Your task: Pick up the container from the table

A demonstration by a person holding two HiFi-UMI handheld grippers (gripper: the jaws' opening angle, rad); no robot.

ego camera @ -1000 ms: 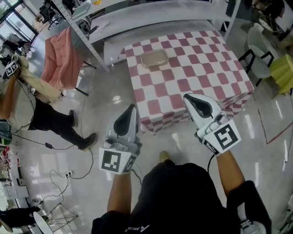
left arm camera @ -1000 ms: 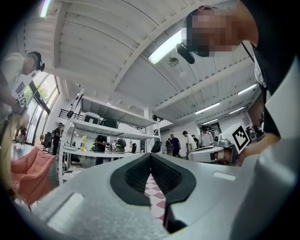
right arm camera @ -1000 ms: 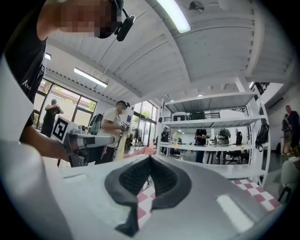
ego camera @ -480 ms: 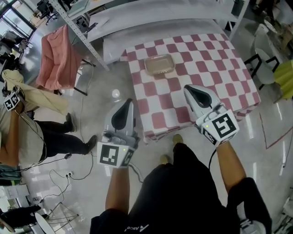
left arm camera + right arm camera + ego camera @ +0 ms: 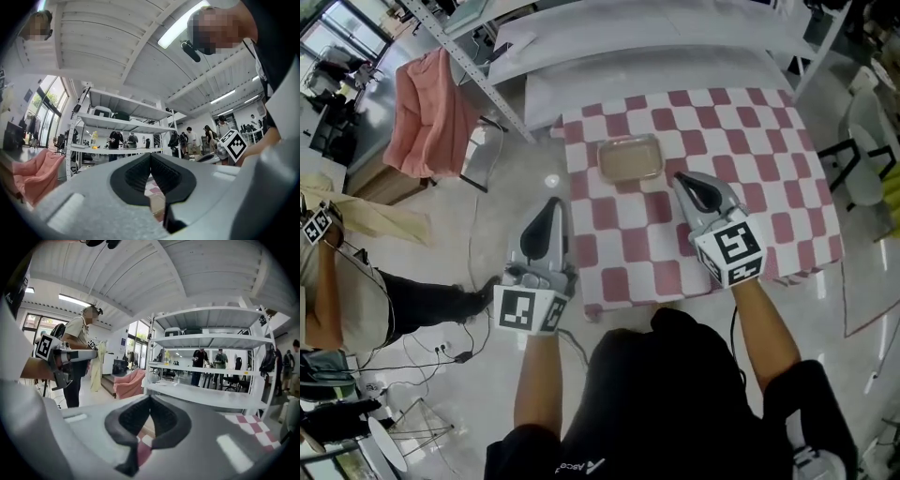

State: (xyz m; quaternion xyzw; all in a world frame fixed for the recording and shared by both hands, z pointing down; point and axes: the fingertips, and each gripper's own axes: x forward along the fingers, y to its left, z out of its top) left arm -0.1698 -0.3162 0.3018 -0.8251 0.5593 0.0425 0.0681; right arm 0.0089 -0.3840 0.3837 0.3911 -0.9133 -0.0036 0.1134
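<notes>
Checkered surface (image 5: 769, 141) carries the container (image 5: 630, 158), just ahead and left of the jaws of the right gripper (image 5: 687, 184), untouched; those jaws are pressed together, empty. On the left gripper (image 5: 550, 208) the jaws are likewise closed; the container lies ahead to their right.

Shallow rectangular container (image 5: 630, 159) with rounded corners, pale translucent walls and a tan inside, no lid to be made out. Sits flat and upright on the pink-and-white checked desk (image 5: 773, 192), long side across the head view, close to the desk's far left corner. Lies ahead of the tips of both tools and between them: near the tip of the right tool (image 5: 686, 180), a little to its left and beyond, and farther off, ahead and to the right, from the left tool (image 5: 552, 202), apart from both.
</notes>
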